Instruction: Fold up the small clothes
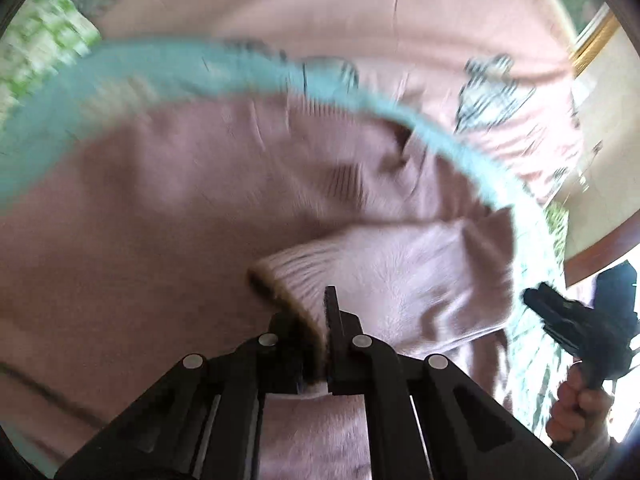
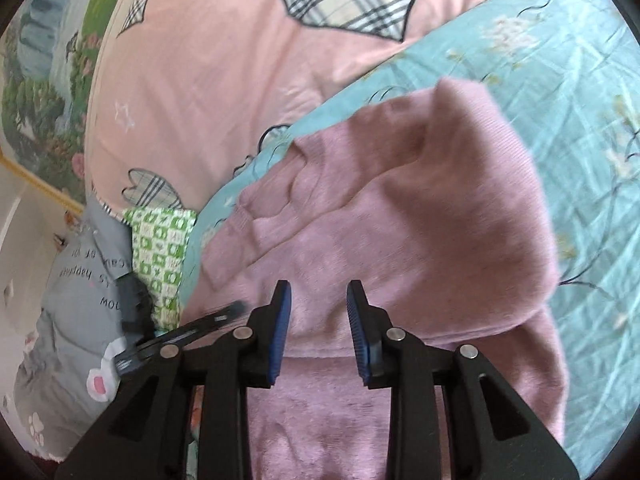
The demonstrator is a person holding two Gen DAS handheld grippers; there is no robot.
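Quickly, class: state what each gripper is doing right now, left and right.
Left gripper: shut on the cuff of the pink sweater.
Right gripper: open, holding nothing, above the pink sweater.

A bed is covered with a light blue sheet [image 2: 520, 80] with flowers on it. A pink blanket [image 2: 208, 60] with checked hearts lies beside it. A green and white pillow [image 2: 160, 256] and a grey pillow [image 2: 76, 304] sit near a pale wall [image 2: 24, 232].

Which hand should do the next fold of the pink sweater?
Probably the left. The left gripper is already shut on the sweater's cuff, while the right gripper is open above it, holding nothing.
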